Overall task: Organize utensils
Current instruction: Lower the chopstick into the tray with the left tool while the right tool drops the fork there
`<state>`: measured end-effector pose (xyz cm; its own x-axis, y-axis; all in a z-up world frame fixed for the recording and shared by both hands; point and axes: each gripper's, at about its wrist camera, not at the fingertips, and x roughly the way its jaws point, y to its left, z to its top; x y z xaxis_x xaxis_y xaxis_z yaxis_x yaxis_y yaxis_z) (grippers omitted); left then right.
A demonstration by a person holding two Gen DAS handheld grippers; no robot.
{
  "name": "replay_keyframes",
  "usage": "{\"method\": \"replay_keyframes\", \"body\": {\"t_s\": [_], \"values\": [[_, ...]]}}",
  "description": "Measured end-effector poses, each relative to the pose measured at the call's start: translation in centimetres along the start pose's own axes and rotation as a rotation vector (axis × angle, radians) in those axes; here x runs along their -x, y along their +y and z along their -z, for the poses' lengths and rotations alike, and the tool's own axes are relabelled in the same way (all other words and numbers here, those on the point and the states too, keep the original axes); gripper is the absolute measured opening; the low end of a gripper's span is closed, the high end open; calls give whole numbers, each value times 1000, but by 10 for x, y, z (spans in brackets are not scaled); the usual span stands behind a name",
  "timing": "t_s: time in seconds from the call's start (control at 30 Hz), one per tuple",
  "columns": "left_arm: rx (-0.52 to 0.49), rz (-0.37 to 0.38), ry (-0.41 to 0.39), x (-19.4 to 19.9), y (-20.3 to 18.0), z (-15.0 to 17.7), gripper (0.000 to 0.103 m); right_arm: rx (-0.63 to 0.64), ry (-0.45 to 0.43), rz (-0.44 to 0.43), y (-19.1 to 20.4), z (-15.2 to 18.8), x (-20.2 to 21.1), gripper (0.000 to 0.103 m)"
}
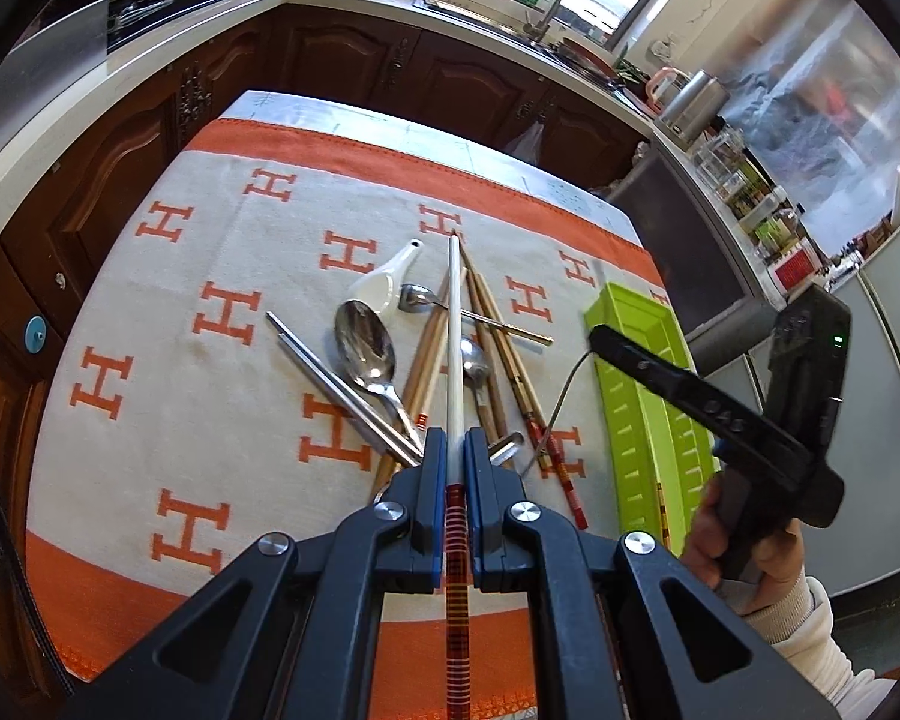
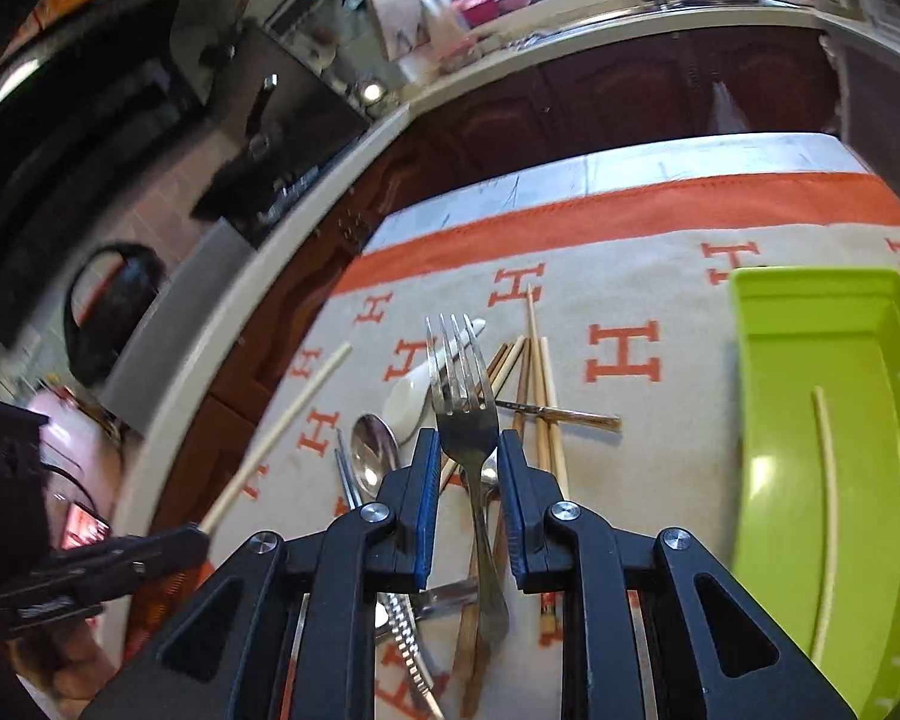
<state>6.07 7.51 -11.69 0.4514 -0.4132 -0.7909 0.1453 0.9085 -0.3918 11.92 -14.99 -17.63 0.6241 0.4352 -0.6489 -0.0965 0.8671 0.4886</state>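
Left wrist view: our left claw (image 1: 450,450) is clamped tight on a white chopstick (image 1: 455,324), which points far over the utensil pile (image 1: 426,348) on the table (image 1: 150,300). The green tray (image 1: 642,372) lies right of the pile.

Right wrist view: our right claw (image 2: 468,462) stands partly open around a fork (image 2: 465,396). We cannot tell whether the pads touch it. The tray (image 2: 810,324), on the right, holds one pale chopstick (image 2: 829,516).

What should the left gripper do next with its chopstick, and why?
Probably carry the chopstick over to the green tray: the left gripper is shut on it, lifted off the pile, and another pale chopstick already lies there.
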Motion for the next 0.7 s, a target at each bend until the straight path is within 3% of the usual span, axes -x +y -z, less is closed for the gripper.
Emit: {"method": "replay_keyframes", "body": {"t_s": [0.4, 0.57, 0.7], "values": [[-142, 42, 21, -3, -67, 0, 4, -5, -238, -36, -8, 15, 142, 18], [-221, 93, 15, -12, -119, -8, 4, -3, -281, 67, -10, 23, 207, 18], [-267, 139, 43, -37, -162, -11, 4, -25, -206, 210, -29, 34, 237, 18]]}}
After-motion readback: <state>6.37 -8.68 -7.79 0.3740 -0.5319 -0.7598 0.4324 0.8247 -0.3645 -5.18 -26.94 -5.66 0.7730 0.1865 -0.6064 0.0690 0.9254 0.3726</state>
